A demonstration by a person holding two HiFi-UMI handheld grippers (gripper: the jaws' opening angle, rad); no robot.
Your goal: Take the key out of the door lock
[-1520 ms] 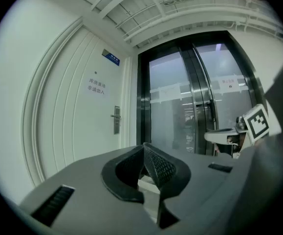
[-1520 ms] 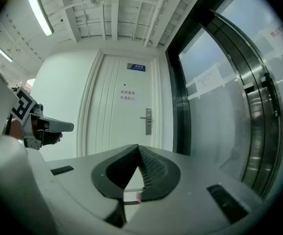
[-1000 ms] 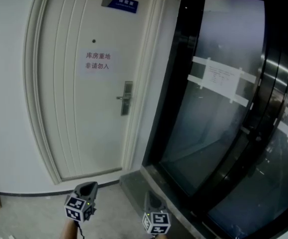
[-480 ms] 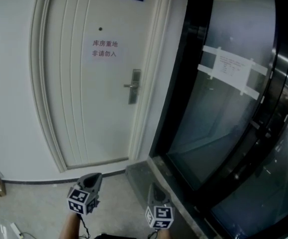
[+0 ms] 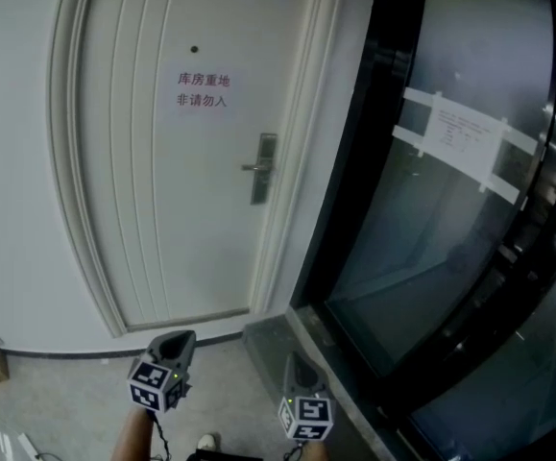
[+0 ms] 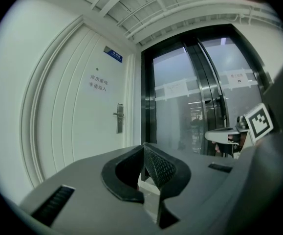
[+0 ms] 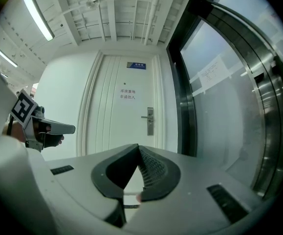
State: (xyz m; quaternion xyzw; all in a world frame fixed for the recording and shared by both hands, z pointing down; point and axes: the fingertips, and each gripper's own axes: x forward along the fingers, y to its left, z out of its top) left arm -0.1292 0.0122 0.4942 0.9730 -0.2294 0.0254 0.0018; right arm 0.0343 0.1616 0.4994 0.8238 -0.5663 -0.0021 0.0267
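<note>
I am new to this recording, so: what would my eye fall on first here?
First the tall white door at left of centre, with a sheet of red writing high on it and a metal handle near its right edge. Right of it stands a dark-framed glass wall. At the bottom, the left tool and right tool are held low, both shut and empty, well short of the door.

Cool, even indoor light.
A ceiling strip light (image 7: 36, 13) glares overhead; the white door (image 5: 181, 181) bows with lens distortion; the left gripper (image 6: 143, 148) blurs up close.
</note>
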